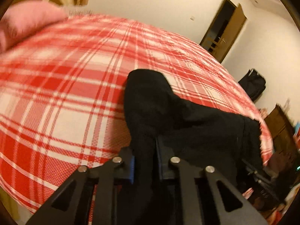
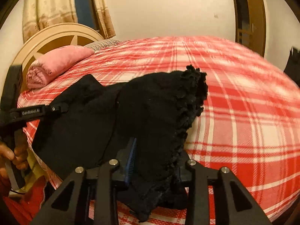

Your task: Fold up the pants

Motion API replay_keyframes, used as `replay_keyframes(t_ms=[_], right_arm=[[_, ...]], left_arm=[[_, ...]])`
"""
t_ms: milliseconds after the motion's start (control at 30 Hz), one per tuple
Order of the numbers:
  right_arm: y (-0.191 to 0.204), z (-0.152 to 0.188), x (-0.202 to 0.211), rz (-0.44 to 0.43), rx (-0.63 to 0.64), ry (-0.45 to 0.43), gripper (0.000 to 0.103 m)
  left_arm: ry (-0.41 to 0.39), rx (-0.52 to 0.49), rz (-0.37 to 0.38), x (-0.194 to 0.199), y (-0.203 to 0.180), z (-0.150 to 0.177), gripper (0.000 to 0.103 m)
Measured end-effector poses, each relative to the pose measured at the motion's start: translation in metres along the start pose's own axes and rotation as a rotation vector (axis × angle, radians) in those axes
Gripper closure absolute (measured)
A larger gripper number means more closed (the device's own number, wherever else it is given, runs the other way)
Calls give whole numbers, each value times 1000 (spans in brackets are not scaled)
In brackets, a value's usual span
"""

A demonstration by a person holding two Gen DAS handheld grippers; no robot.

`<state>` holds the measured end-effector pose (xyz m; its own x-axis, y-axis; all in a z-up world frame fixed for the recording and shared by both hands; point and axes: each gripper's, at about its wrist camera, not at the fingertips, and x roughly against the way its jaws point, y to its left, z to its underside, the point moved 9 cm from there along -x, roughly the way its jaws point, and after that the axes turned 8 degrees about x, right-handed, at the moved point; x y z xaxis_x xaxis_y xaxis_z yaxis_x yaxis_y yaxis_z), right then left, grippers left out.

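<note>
Both jaws pinch the black pants (image 2: 150, 112), apparently raised above the plaid bedspread (image 2: 243, 112), pointing forward.

The pants (image 2: 150, 112) were soft, dull black cloth with a rough frilly edge. The bed cover (image 2: 243, 112) was woven checked cloth.

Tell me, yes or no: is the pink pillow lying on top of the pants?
No: in the right wrist view the pillow lies by the headboard, apart from the pants on the bedspread.
</note>
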<state>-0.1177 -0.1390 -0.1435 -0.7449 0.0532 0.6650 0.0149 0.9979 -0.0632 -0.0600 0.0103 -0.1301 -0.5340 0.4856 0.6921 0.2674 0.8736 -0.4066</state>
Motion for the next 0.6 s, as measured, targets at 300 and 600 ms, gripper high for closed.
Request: replay_keyframes(t_ms=[300,600], right_arm=[[6,-26,18,-16,25,-55,72],[21,-52,23,-54,41,-97,72]], left_arm=[[-39,-23,39,19,-17,-17,88],[-64,-5,45,26,-16,-30,88]])
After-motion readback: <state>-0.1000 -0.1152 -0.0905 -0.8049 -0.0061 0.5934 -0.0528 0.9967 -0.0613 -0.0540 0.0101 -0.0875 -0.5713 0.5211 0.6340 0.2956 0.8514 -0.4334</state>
